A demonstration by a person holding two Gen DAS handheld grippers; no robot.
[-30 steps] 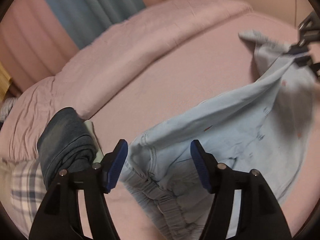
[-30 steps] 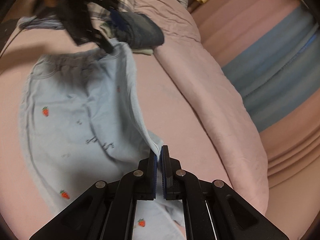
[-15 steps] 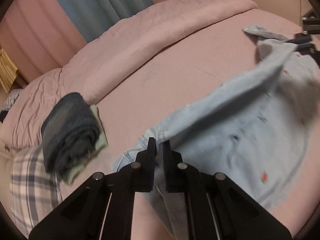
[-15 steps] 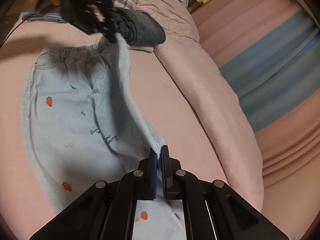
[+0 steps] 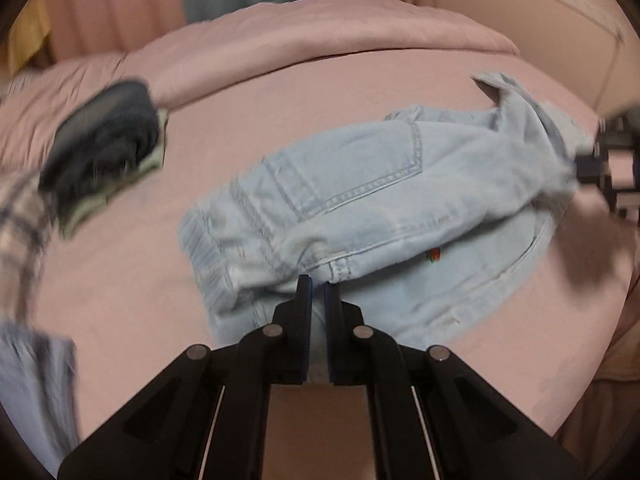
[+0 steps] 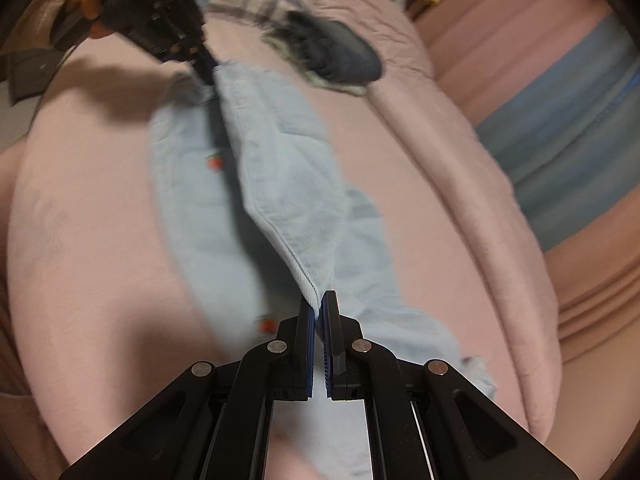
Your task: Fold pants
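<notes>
Light blue denim pants (image 5: 380, 200) with small red prints lie on the pink bed, one leg folded over the other, back pocket up. My left gripper (image 5: 316, 284) is shut on the waistband end. My right gripper (image 6: 319, 300) is shut on the hem end of the upper leg and holds it raised above the lower leg (image 6: 192, 208). The right gripper shows at the right edge of the left wrist view (image 5: 592, 168). The left gripper shows at the top left of the right wrist view (image 6: 204, 66).
A folded dark denim garment (image 5: 104, 140) on a pale green one lies at the bed's left, by a plaid cloth (image 5: 20, 216). A rolled pink duvet (image 5: 320, 36) runs along the far side. Pink and blue curtains (image 6: 560, 120) hang behind.
The left gripper shut on the waistband. Both grippers carried the upper leg over across the lower one, so the back pocket now faces up.
</notes>
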